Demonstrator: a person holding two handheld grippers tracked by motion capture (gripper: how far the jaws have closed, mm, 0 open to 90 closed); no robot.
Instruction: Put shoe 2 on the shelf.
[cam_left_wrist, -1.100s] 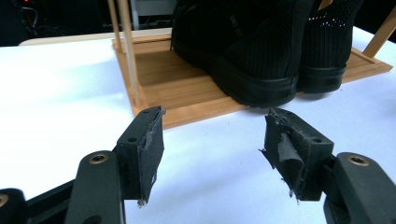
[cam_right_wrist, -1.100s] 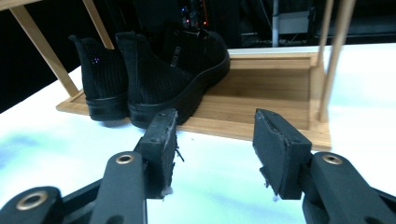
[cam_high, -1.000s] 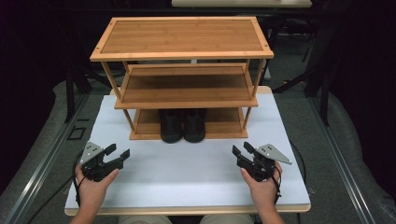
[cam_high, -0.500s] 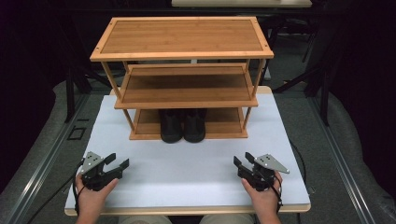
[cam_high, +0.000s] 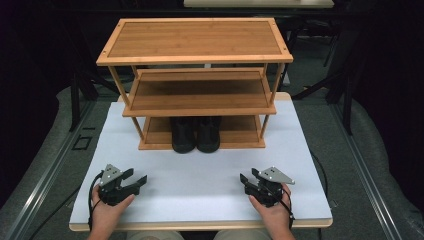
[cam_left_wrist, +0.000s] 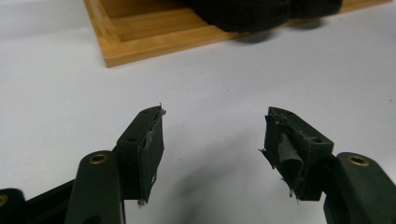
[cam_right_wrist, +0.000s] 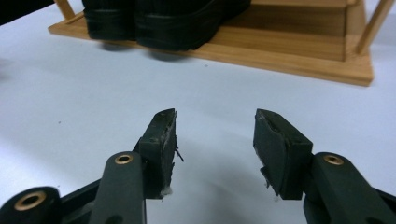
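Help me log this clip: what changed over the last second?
Both hands drew back toward the near table edge: the left gripper and the right gripper slid away from the rack, jaws open and empty. Nothing was taken or let go. The black shoes stayed on the bottom shelf of the wooden rack.
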